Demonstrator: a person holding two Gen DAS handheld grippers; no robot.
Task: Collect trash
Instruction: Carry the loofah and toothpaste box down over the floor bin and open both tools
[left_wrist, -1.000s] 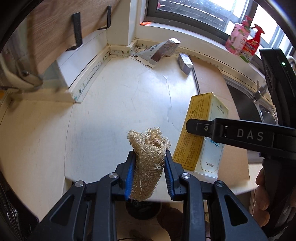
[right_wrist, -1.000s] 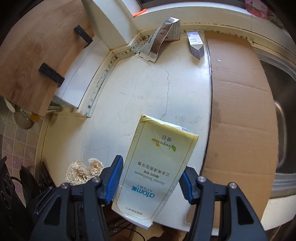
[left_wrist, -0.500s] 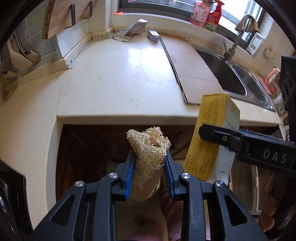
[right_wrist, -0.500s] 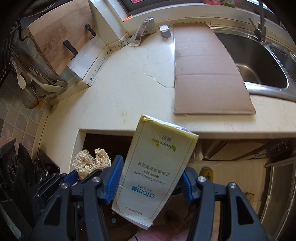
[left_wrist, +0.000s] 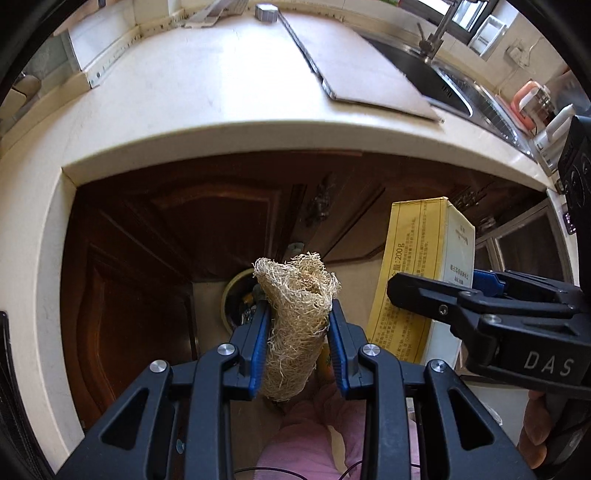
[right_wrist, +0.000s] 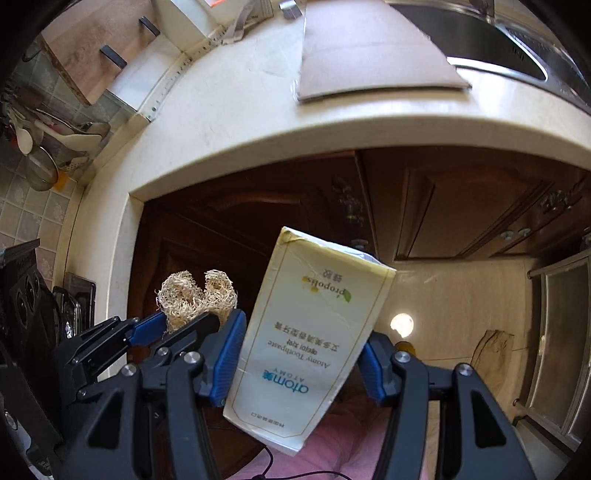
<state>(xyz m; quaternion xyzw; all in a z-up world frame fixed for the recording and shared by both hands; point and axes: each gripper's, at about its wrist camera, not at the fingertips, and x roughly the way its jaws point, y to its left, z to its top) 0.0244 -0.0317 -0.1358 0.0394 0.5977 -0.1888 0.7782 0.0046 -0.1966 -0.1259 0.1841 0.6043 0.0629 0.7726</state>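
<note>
Left tool (left_wrist: 297, 343): clamped on loofah scrap (left_wrist: 295, 317). Right tool (right_wrist: 301, 358): clamped on toothpaste box (right_wrist: 306, 332). Both off the bench (left_wrist: 207, 96).

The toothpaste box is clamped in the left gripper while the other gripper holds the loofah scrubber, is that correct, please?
Not quite: the toothpaste box is clamped in the right gripper, as the right wrist view shows; the left gripper holds the loofah scrubber.

loofah (left_wrist: 295, 325) left of box (left_wrist: 417, 288), bin (left_wrist: 236, 299) below
</note>
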